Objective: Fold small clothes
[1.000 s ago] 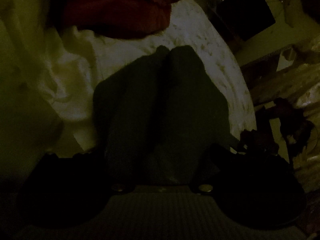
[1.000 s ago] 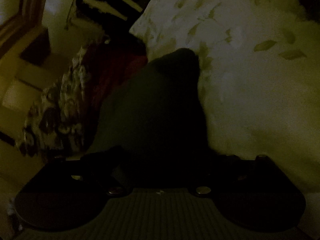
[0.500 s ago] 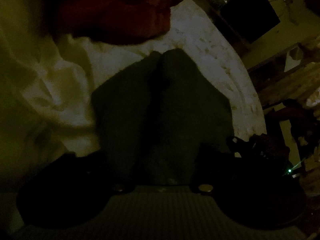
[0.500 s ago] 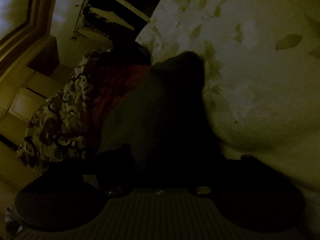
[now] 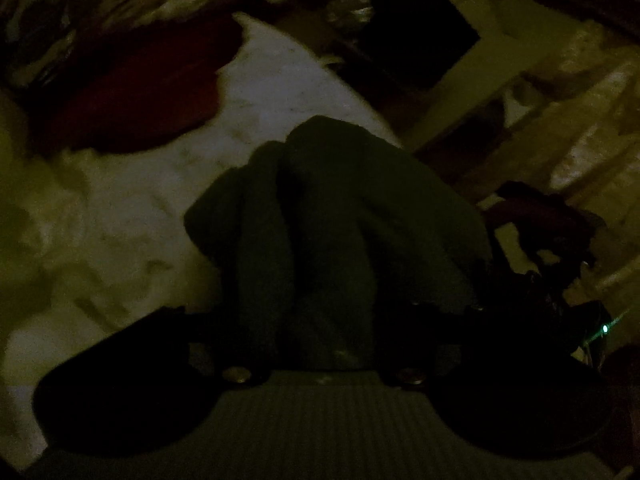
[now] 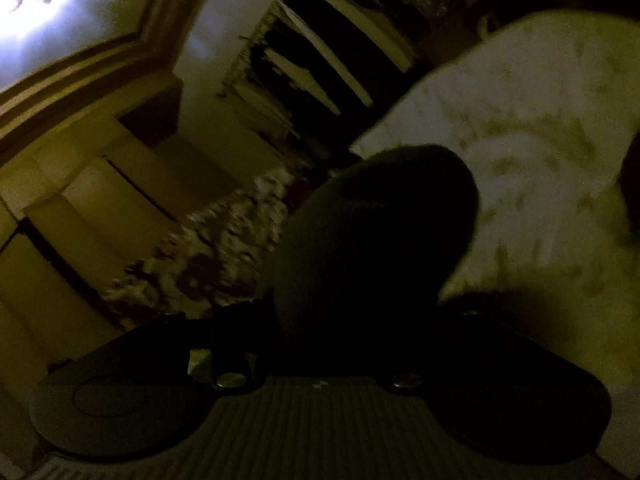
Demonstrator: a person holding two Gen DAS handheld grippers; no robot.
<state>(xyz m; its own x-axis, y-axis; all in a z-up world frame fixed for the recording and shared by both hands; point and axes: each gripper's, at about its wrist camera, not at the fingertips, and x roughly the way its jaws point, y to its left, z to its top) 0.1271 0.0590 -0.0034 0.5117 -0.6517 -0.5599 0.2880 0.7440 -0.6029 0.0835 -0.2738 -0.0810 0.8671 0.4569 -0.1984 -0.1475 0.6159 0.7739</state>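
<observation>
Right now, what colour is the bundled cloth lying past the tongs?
Dark red, on the pale leaf-print sheet; left wrist view shows it best.

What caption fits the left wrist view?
Dim left-wrist view: dark tongs closing above a pale bedsheet, red cloth beyond.

- No legible text, labels, brands, numbers or signs in either wrist view.
- Both views dark and blurred; any fine print too dim to resolve.
</observation>
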